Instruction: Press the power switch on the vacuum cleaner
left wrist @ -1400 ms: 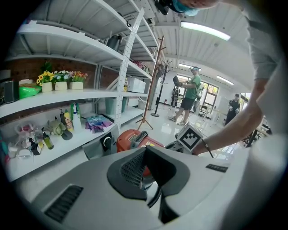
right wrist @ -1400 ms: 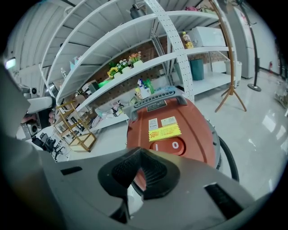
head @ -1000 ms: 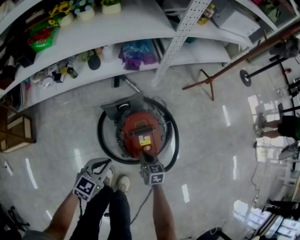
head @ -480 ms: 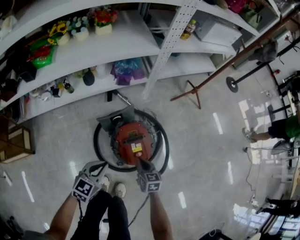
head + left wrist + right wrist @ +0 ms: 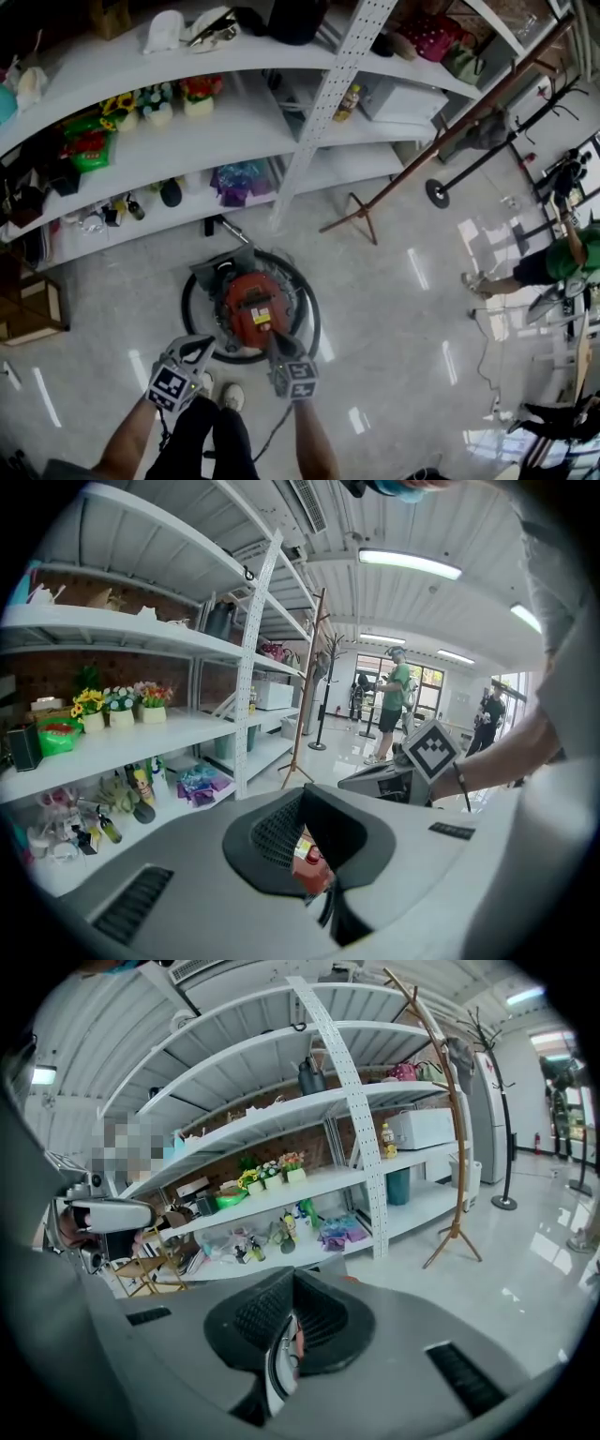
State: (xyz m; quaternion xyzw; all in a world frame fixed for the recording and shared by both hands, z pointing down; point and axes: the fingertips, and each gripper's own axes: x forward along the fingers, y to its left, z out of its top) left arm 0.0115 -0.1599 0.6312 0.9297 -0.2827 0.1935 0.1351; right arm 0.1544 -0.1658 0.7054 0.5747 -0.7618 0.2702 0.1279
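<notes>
Head view: red canister vacuum cleaner (image 5: 251, 314) sits on the glossy floor (image 5: 403, 309) below the white shelving (image 5: 234, 141), with its black hose (image 5: 186, 309) coiled in a ring around it. My right hand-held gripper (image 5: 276, 344) points at the near edge of the red housing. Its own view shows the jaws clenched with nothing between them. I cannot tell whether the tip touches the housing. Left hand-held gripper (image 5: 194, 350) hangs just beside the hose ring, also pinched together on nothing, with the red housing showing through the slit. The switch itself is too small to pick out.

Judgement: press is at hand, not confirmed.

Risks:
- tip lands off the switch on the rounded lid and skids
- a push with sideways bias rolls the canister on this slick floor
- lowering further could catch the hose loop nearest me
</notes>
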